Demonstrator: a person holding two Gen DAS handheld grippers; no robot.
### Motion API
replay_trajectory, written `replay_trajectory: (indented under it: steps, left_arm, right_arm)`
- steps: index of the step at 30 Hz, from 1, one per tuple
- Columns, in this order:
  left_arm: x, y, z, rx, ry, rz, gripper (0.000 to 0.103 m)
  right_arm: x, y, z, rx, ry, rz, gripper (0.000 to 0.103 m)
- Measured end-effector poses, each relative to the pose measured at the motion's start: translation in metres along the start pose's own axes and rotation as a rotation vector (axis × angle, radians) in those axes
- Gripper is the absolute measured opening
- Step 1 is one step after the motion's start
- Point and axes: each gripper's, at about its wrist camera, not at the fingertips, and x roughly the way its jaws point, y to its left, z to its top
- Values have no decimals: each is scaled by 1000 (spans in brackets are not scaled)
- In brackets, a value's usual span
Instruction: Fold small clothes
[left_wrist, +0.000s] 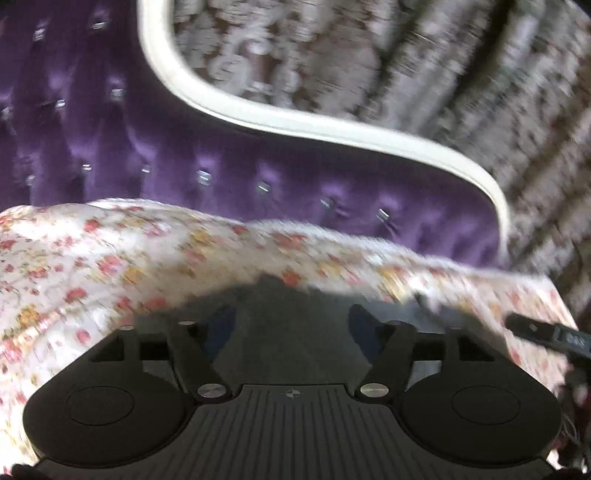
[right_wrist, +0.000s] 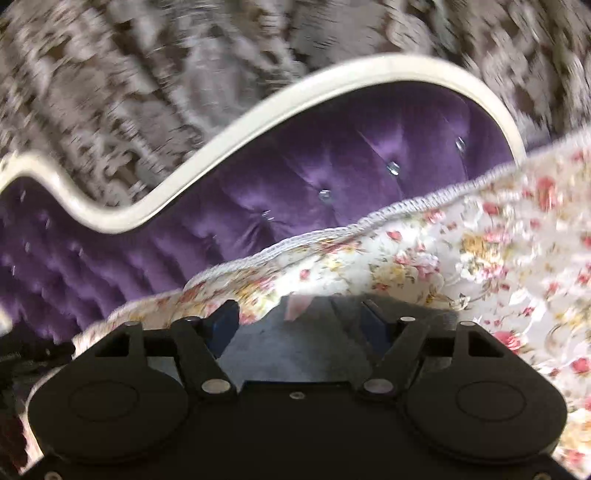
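A floral garment (left_wrist: 147, 251), white with red and yellow flowers and a stitched white hem, is lifted up in front of both cameras. In the left wrist view it drapes over my left gripper (left_wrist: 291, 317), whose blue-padded fingers (left_wrist: 225, 325) are mostly covered. In the right wrist view the same cloth (right_wrist: 461, 258) hangs across my right gripper (right_wrist: 299, 314), its hem running up to the right. The blue pads (right_wrist: 221, 321) stand apart with cloth over them. The right gripper's tip (left_wrist: 539, 332) shows at the right edge of the left wrist view, touching the cloth.
Behind the cloth stands a purple tufted velvet headboard (left_wrist: 184, 155) with a curved cream frame (left_wrist: 295, 122), also in the right wrist view (right_wrist: 351, 162). A patterned brown and white curtain (left_wrist: 443, 55) hangs behind it. Both views are motion-blurred.
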Motion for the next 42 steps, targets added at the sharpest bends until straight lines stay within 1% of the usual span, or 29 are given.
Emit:
replay_trajectory:
  steps: [1, 2, 4, 6, 8, 10, 11, 12, 13, 15, 18, 19, 21, 23, 24, 27, 29, 33, 37, 40, 42]
  left_arm:
    - [0, -6, -7, 26, 26, -14, 75]
    - [2, -13, -14, 50, 56, -21, 76]
    - [8, -25, -28, 91, 101, -16, 77]
    - [14, -34, -41, 132, 121, 18, 80]
    - [18, -39, -51, 171, 139, 46, 86]
    - [25, -38, -61, 205, 156, 81, 88]
    - [23, -36, -67, 223, 162, 96, 89]
    - [24, -34, -71, 244, 164, 110, 94]
    - [22, -32, -75, 266, 159, 118, 96]
    - [18, -27, -78, 269, 155, 119, 98]
    - [16, -23, -80, 246, 156, 113, 99]
    - [16, -24, -81, 247, 156, 115, 102]
    - [16, -25, -83, 244, 160, 118, 103]
    - [14, -26, -85, 237, 158, 118, 103]
    - [14, -26, -85, 237, 159, 116, 103]
    - [14, -25, -84, 236, 163, 110, 103]
    - [14, -25, -84, 227, 164, 109, 103]
    - [15, -26, -85, 218, 161, 115, 103]
    - [15, -27, -86, 215, 160, 120, 103]
    - [16, -26, -84, 215, 169, 119, 103]
    - [17, -26, -84, 216, 176, 119, 103]
  right_arm:
    - [-2, 8, -4, -36, 17, 7, 88]
    - [-1, 17, -8, -72, 37, 11, 93]
    - [1, 37, -20, -164, 78, 9, 98]
    - [5, 53, -33, -250, 108, 1, 99]
    - [10, 67, -45, -325, 143, -3, 100]
    - [13, 74, -54, -380, 174, -9, 102]
    - [14, 76, -57, -405, 185, -20, 102]
    - [17, 75, -61, -432, 200, -43, 102]
    - [18, 72, -64, -444, 211, -63, 102]
    - [19, 58, -68, -441, 227, -105, 102]
    - [11, 33, -67, -388, 201, -130, 102]
    - [9, 29, -66, -384, 196, -140, 102]
    - [5, 24, -66, -380, 194, -158, 102]
    - [3, 16, -65, -340, 198, -171, 102]
    - [-1, 11, -64, -300, 201, -158, 102]
    - [-19, -8, -59, -167, 155, -105, 102]
    - [-30, -21, -57, -75, 139, -79, 102]
    - [-37, -54, -62, 125, 160, -36, 102]
    - [-42, -63, -65, 173, 140, 22, 103]
    - [-38, -70, -64, 258, 135, 112, 103]
    - [-29, -72, -63, 290, 128, 156, 103]
